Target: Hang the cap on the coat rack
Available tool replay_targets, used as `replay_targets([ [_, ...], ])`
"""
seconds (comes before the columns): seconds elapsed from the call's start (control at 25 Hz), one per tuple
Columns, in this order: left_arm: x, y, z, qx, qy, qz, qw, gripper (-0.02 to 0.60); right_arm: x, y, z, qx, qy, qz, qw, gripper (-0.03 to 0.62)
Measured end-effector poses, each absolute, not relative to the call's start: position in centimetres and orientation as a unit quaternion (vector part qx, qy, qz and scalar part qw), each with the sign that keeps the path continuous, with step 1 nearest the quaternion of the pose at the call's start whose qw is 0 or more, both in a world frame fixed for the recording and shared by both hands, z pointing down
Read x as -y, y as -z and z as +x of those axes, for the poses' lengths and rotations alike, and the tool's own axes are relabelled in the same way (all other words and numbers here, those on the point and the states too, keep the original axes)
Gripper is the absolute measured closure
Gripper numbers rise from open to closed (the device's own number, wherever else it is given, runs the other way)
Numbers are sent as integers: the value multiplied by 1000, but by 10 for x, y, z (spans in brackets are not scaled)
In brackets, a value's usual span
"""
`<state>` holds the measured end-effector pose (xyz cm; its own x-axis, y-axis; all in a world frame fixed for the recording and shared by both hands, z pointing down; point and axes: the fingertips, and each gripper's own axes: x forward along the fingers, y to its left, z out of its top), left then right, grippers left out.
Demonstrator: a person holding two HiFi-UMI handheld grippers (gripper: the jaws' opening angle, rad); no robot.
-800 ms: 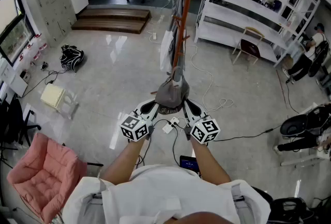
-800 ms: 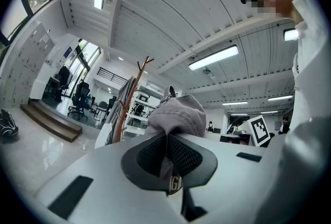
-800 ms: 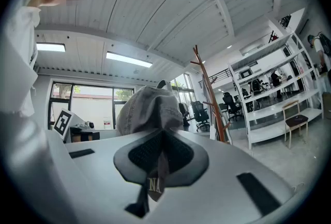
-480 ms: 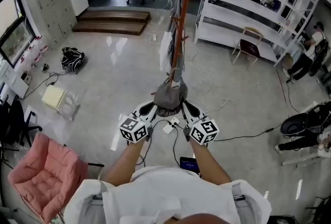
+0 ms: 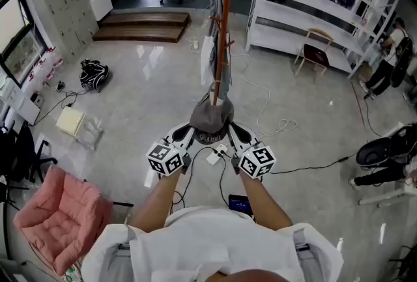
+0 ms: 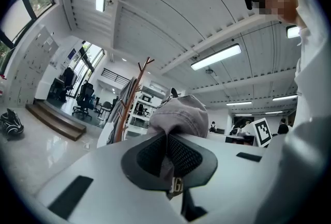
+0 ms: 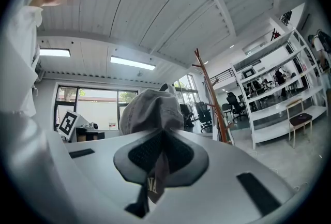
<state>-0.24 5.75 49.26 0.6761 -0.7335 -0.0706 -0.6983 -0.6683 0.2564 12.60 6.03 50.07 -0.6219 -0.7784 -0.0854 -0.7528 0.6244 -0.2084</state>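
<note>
A grey cap [image 5: 211, 120] hangs between both grippers at the middle of the head view. My left gripper [image 5: 188, 135] is shut on its left rim and my right gripper [image 5: 233, 135] is shut on its right rim. The cap's fabric [image 6: 178, 117] is pinched between the left jaws, and the cap's other side [image 7: 151, 111] between the right jaws. The orange wooden coat rack [image 5: 224, 20] stands straight ahead, its pole [image 6: 128, 106] and its pegs [image 7: 209, 83] beyond the cap. White garments [image 5: 209, 56] hang on the rack.
White shelving [image 5: 313, 0] stands at the right with a chair [image 5: 314, 56] before it. Cables and a power strip [image 5: 214, 157] lie on the floor beneath the grippers. A pink cushioned chair [image 5: 55, 222] is at lower left, a black bag [image 5: 93, 73] further left.
Both grippers have carried the cap slightly up and forward, toward the rack. The grip on the cap is unchanged.
</note>
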Motion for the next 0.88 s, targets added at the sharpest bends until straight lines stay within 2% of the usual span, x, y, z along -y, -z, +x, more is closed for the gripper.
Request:
replay_targets([
  [0.36,-57,-503,29,410,80,901,119,563,-53,-510,157,-909,90,-399,83,568],
  [0.88,2,-517,2,391,97,903,146,563,3,-524,127,-905,111,-403,73,568],
])
